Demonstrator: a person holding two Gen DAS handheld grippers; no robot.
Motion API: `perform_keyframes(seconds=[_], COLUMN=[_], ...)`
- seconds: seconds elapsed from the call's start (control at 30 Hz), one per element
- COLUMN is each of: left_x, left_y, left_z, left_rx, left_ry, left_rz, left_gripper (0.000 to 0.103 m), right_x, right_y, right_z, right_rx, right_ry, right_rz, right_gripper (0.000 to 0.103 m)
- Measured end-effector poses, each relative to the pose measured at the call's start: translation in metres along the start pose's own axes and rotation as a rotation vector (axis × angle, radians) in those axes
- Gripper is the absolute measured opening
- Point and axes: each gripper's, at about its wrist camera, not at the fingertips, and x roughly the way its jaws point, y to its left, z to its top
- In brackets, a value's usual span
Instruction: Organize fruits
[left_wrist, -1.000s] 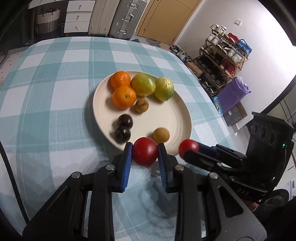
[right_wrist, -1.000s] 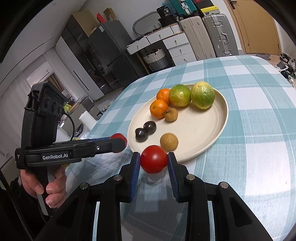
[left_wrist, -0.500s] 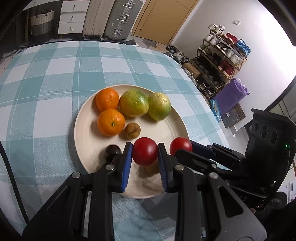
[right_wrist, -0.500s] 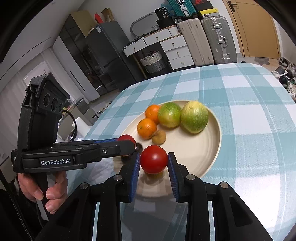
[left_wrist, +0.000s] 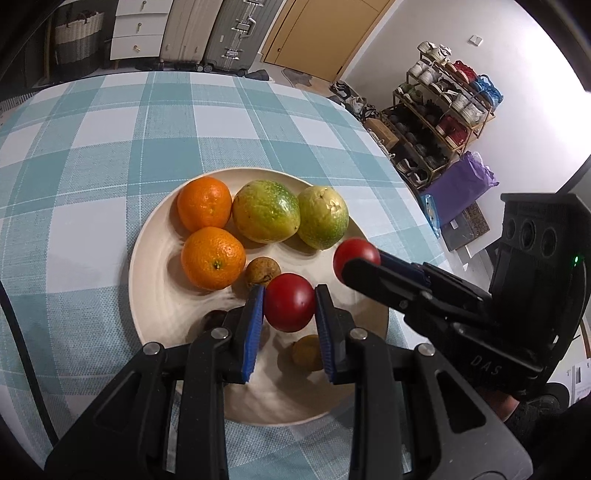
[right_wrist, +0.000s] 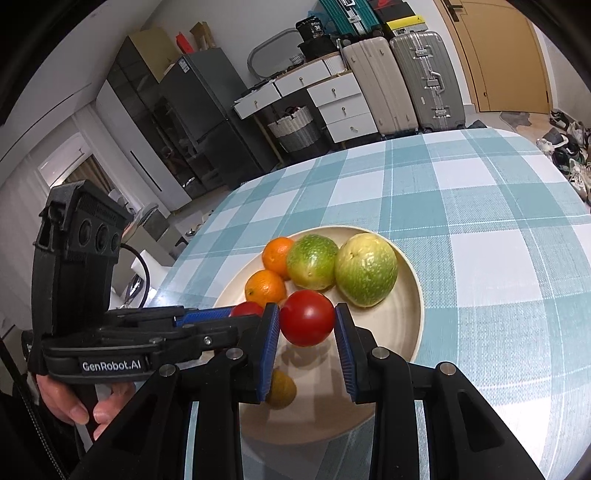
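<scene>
A cream plate (left_wrist: 155, 295) (right_wrist: 410, 295) on the checked tablecloth holds two oranges (left_wrist: 212, 263) (right_wrist: 266, 288), two green-yellow fruits (left_wrist: 266, 211) (right_wrist: 365, 270), small brown fruits (left_wrist: 261, 270) and a dark plum (left_wrist: 214, 318). Above the plate's near half, my left gripper (left_wrist: 289, 303) is shut on a red tomato (left_wrist: 289, 302). My right gripper (right_wrist: 306, 318) is shut on a second red tomato (right_wrist: 306, 317), which hangs over the plate just right of the first in the left wrist view (left_wrist: 355, 254). The left gripper's tomato (right_wrist: 246, 308) peeks out beside the right one.
A person's hand (right_wrist: 74, 402) grips the left tool's handle. The table's edge curves round behind the plate. Off the table stand suitcases (right_wrist: 424, 81), white drawers (right_wrist: 332, 99), a fridge (right_wrist: 207, 110) and a shoe rack (left_wrist: 443, 118).
Both grippers have carried their tomatoes forward from the tablecloth at the plate's near rim to above the plate. The jaws stayed shut.
</scene>
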Motion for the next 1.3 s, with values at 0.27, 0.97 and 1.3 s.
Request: perform_keyframes(seconds=[0.27, 0.97, 1.3], left_x=[0.007, -0.046, -0.099], left_y=[0.001, -0.020, -0.044], left_z=[0.003, -0.012, -0.030], left_rx=[-0.013, 0.011, 0.028], left_ry=[0.004, -0.123, -0.285], left_rz=[-0.004, 0.104, 0.226], left_gripper=[0.024, 0.030, 0.069], right_x=[0.007, -0.047, -0.088], right_y=[-0.005, 0.007, 0.034], right_z=[0.006, 0.000, -0.010], right_rx=[0.029, 0.008, -0.061], right_ry=[-0.006, -0.127, -0.228], right_rz=[-0.005, -0.035, -0.037], right_gripper=[0.031, 0.047, 0.067])
